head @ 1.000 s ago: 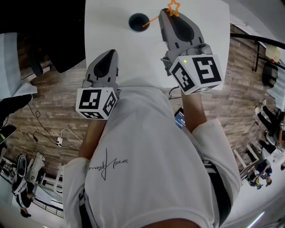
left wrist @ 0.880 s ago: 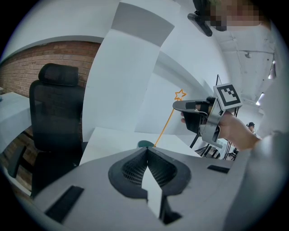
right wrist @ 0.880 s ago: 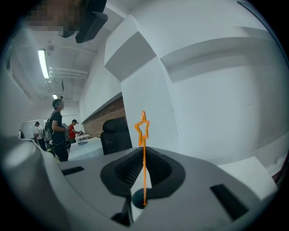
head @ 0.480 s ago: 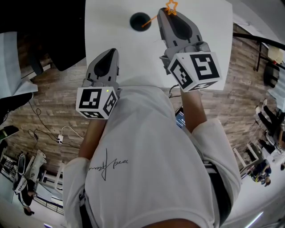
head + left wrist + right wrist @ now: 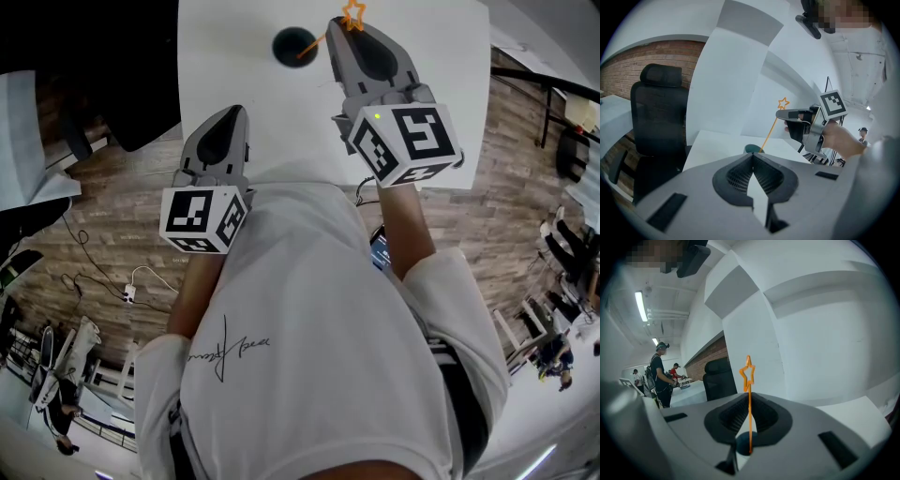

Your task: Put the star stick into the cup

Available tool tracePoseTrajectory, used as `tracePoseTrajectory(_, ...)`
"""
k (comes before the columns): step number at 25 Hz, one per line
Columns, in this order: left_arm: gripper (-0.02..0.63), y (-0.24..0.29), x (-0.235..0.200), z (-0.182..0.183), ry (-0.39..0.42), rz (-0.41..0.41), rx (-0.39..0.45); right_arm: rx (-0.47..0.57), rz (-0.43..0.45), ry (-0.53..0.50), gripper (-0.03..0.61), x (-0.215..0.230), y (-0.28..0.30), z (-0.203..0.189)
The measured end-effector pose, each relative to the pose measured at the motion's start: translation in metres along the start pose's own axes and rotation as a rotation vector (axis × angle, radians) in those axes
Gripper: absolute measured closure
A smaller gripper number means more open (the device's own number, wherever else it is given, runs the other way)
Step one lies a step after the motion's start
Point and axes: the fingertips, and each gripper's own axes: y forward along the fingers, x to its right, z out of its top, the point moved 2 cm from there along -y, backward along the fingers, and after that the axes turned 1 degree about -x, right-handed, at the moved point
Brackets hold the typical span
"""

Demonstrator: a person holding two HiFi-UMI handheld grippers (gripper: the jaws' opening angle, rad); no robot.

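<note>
A dark round cup [image 5: 294, 45] stands on the white table [image 5: 431, 56] near its far edge. The orange star stick [image 5: 353, 15] slants from the cup's mouth up to its star. My right gripper [image 5: 337, 24] is shut on the stick just right of the cup. In the right gripper view the stick [image 5: 749, 408] rises between the jaws, its star [image 5: 748, 373] above them and the cup [image 5: 742, 444] below. My left gripper [image 5: 234, 111] hovers shut and empty over the table's near left part. From the left gripper [image 5: 753, 155] I see the cup [image 5: 751, 149] and stick [image 5: 768, 133] ahead.
A black office chair [image 5: 658, 117] stands left of the table. The table's front edge lies under both grippers. Cables and a plug [image 5: 125, 296] lie on the wood floor to the left. People [image 5: 661, 376] stand far off.
My right gripper has shifted slightly left and farther with the stick; the star moved with it. The stick's lower end stays at the cup. The left gripper has hardly moved.
</note>
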Motion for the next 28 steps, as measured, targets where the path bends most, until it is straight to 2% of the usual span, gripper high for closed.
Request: tracePoseTrajectory(28,0.604,0.001,-0.006,-0.006,-0.003,0.013,-0.015,-0.083,-0.026,0.016,0.563,0.01,0.026,-0.043)
